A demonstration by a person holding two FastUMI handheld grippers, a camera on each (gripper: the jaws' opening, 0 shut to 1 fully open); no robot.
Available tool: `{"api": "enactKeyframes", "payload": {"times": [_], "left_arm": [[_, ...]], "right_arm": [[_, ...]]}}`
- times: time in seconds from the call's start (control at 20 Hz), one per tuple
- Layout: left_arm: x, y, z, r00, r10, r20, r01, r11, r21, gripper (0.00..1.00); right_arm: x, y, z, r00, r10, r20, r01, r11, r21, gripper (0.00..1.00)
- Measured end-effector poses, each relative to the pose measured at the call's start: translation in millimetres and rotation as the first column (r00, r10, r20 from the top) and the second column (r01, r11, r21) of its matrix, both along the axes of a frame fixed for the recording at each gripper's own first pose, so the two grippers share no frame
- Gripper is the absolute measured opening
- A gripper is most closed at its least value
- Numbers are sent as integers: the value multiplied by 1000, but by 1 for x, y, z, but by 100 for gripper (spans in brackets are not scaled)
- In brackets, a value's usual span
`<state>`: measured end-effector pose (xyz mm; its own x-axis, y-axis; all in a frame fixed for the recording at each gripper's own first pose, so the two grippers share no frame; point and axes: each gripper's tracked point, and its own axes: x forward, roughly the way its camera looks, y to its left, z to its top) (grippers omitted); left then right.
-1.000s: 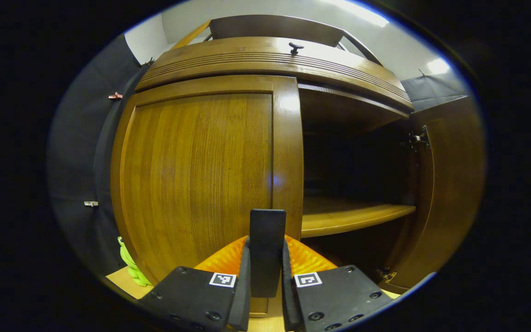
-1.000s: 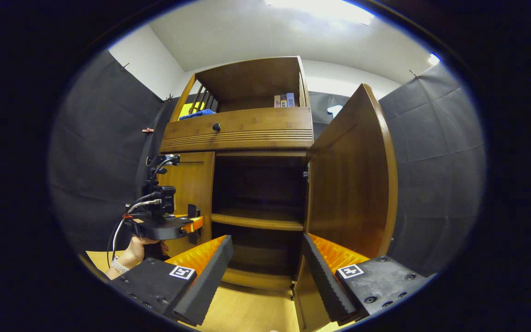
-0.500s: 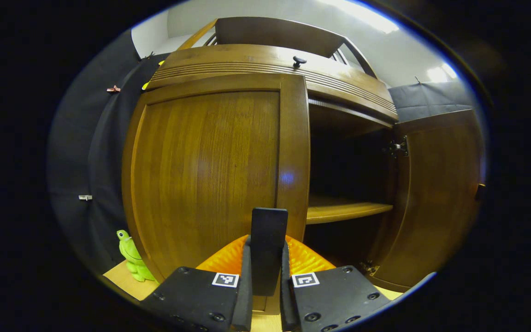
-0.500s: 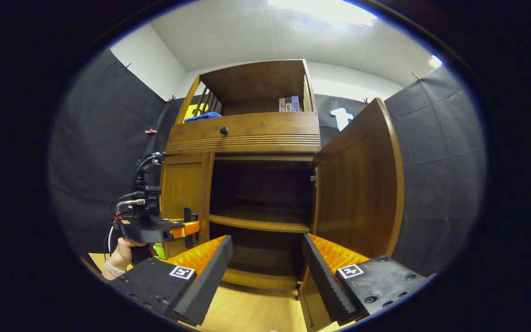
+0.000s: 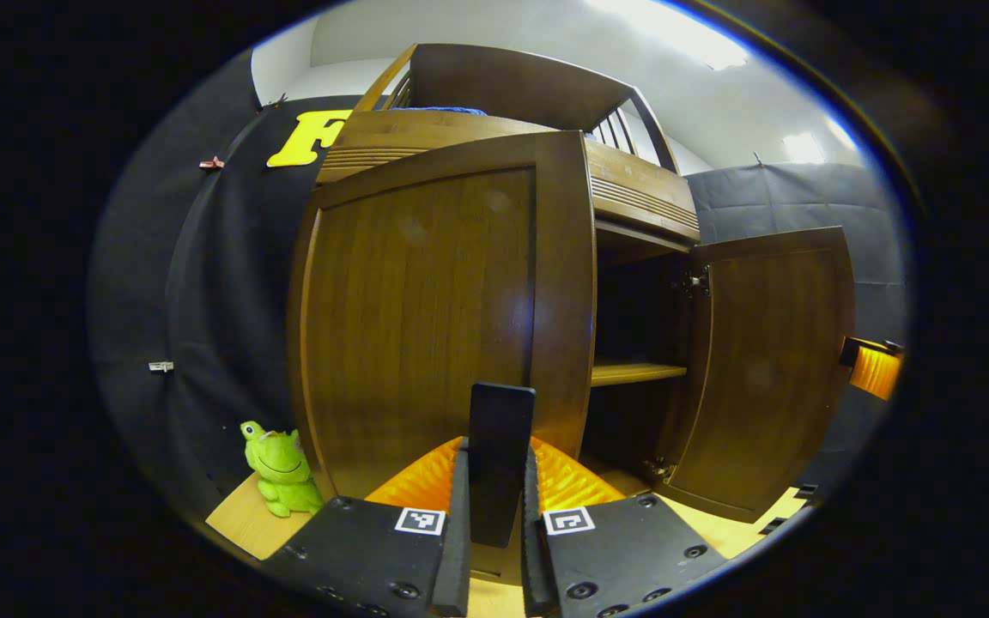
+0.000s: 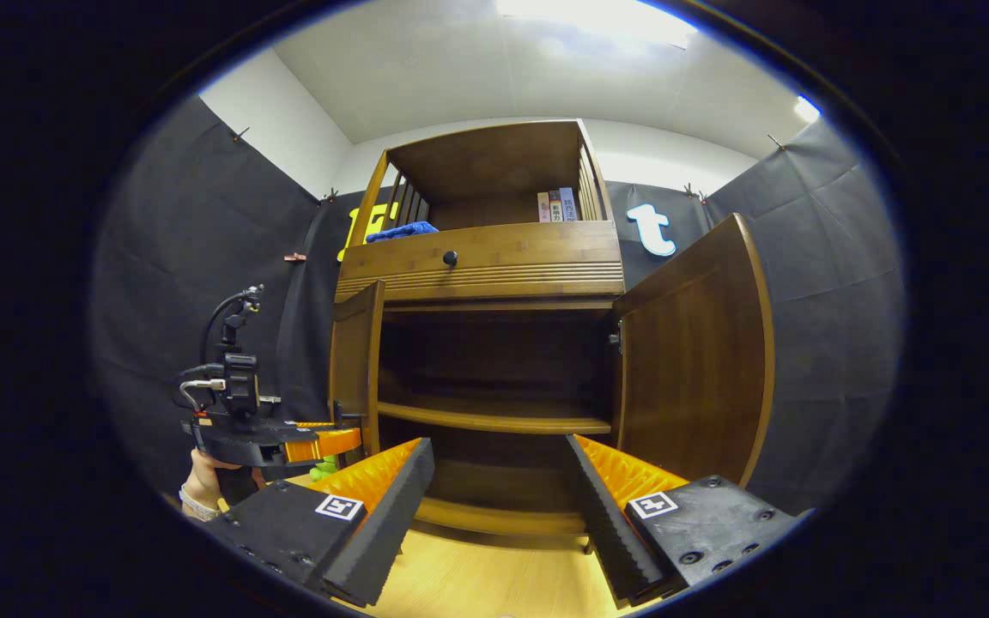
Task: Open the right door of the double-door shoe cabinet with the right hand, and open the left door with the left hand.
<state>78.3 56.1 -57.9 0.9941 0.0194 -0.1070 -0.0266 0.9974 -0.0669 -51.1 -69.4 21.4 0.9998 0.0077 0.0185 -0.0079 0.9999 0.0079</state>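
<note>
A: In the left gripper view, what stands out?

B: The left gripper [image 5: 495, 515] is clamped on the dark handle [image 5: 500, 446] of the left door [image 5: 426, 300], both fingers pressed against it. That door stands partly swung out from the shoe cabinet [image 5: 632, 193]. A green frog toy [image 5: 280, 468] sits on the floor beside it, and the right door [image 5: 761, 369] hangs wide open farther off.

A: And the right gripper view?

B: It shows the cabinet's dark inside and its shelf [image 6: 494, 418], plus a blue cloth [image 6: 402, 231] and books [image 6: 555, 206] on top. The right gripper [image 6: 499, 506] has its fingers spread apart, holding nothing, level and pointed at the opening. At the left a hand [image 6: 200, 481] holds the left gripper level against the left door's edge.
</note>
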Motion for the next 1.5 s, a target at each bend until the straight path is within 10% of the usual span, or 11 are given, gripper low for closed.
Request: {"api": "enactKeyframes", "payload": {"times": [0.5,1.5], "left_arm": [[-52,33,4,999,27,-23,-26,999,31,28],[-129,143,11,937,349,-4,-345,928,139,5]], "right_arm": [[-10,-2,-3,999,-43,-6,44,999,15,97],[-16,30,0,1000,-12,7,12,999,-48,98]]}}
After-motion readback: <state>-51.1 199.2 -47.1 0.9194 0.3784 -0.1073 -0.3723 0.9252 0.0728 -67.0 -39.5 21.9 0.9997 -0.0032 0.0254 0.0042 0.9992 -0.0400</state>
